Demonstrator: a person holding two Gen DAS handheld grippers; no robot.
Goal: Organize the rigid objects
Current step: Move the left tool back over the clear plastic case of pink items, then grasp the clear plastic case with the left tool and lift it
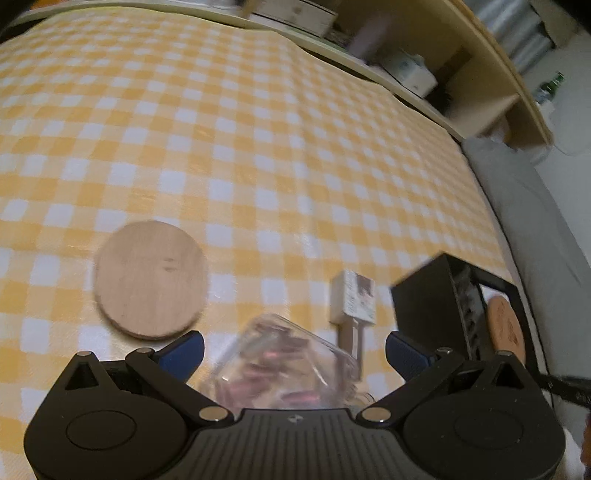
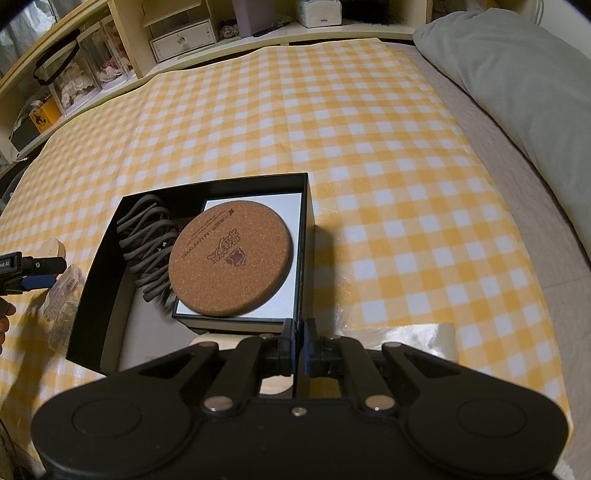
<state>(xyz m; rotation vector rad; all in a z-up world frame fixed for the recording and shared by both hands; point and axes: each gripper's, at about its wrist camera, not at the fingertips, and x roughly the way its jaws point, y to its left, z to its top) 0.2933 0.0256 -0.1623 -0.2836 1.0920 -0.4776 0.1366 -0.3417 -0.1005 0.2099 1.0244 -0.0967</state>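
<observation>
My left gripper (image 1: pixel 294 354) is open, its blue fingers either side of a clear plastic case (image 1: pixel 284 365) with brownish items inside; the case is blurred. A round wooden coaster (image 1: pixel 149 279) lies on the checked cloth to the left, a small white box (image 1: pixel 354 297) to the right. A black box (image 2: pixel 110 258) holds a cork coaster (image 2: pixel 229 258), a coiled grey cable (image 2: pixel 147 236) and a white-topped box (image 2: pixel 280 206). My right gripper (image 2: pixel 301 345) is shut on the black box's near right wall. The left gripper also shows in the right wrist view (image 2: pixel 35 280), beside the clear case (image 2: pixel 61 299).
Yellow-and-white checked cloth (image 2: pixel 369 147) covers the surface. A grey pillow (image 2: pixel 517 92) lies at the right. Wooden shelves (image 2: pixel 184 33) with drawers and clutter run along the far edge. A pale object (image 2: pixel 448 341) sits just right of my right gripper.
</observation>
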